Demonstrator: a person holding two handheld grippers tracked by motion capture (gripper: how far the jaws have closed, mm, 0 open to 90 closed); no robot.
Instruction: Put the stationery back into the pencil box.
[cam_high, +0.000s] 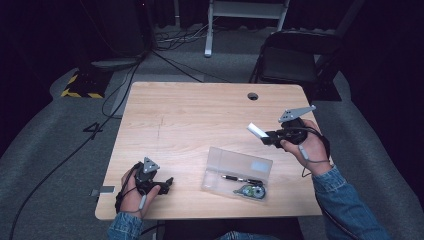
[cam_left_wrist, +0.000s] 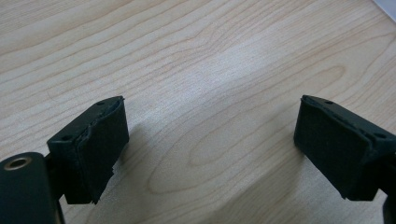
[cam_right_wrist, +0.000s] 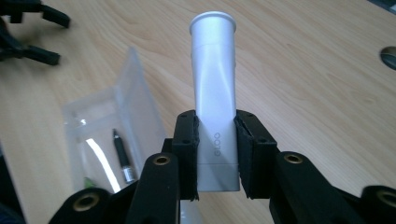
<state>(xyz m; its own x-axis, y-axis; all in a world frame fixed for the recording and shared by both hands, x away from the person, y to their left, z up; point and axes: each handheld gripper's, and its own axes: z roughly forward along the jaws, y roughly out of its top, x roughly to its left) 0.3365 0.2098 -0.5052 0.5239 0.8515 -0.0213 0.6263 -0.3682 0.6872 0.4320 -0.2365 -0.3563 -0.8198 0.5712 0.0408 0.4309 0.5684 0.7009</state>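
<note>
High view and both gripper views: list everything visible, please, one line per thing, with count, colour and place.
glue stick: 1, white-grey, clamped in the right gripper above the table
clear case: 1, transparent, open, on the table near the front edge
pen: 1, black, inside the case
correction tape: 1, green and clear, inside the case
table: 1, light wood
folding chair: 1, black, behind the table
left gripper: 1, black, jaws apart, low over the table
right gripper: 1, black, raised
</note>
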